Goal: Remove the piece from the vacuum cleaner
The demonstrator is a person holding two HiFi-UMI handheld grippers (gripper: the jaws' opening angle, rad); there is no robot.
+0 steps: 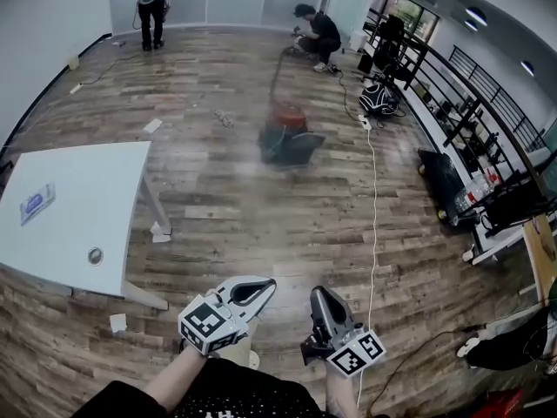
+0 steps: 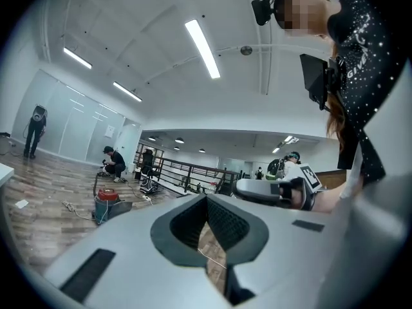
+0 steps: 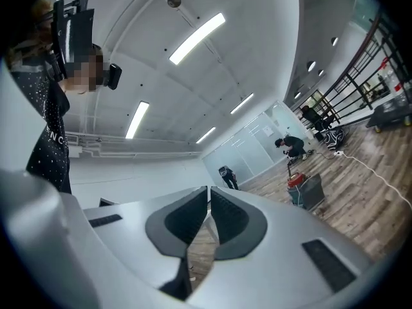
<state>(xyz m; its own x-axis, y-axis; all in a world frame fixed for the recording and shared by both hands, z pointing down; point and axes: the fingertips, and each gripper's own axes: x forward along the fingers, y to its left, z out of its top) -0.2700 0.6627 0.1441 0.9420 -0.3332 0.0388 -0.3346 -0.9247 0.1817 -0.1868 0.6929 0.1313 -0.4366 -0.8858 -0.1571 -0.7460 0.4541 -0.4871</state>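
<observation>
The vacuum cleaner (image 1: 285, 135), a red-topped canister on a dark base with a hose rising from it, stands on the wooden floor well ahead of me. It also shows small in the left gripper view as the vacuum cleaner (image 2: 107, 204) and in the right gripper view as the vacuum cleaner (image 3: 304, 190). My left gripper (image 1: 258, 287) and right gripper (image 1: 317, 299) are held close to my body at the bottom of the head view, far from it. Both are shut with nothing between the jaws. The left gripper (image 2: 207, 201) and right gripper (image 3: 208, 192) tilt upward toward the ceiling.
A white table (image 1: 70, 220) stands at the left. A white cable (image 1: 374, 198) runs along the floor on the right. Black railings and bags (image 1: 381, 98) line the right side. One person (image 1: 317, 35) crouches beyond the vacuum; another person (image 1: 151, 11) stands at the far wall.
</observation>
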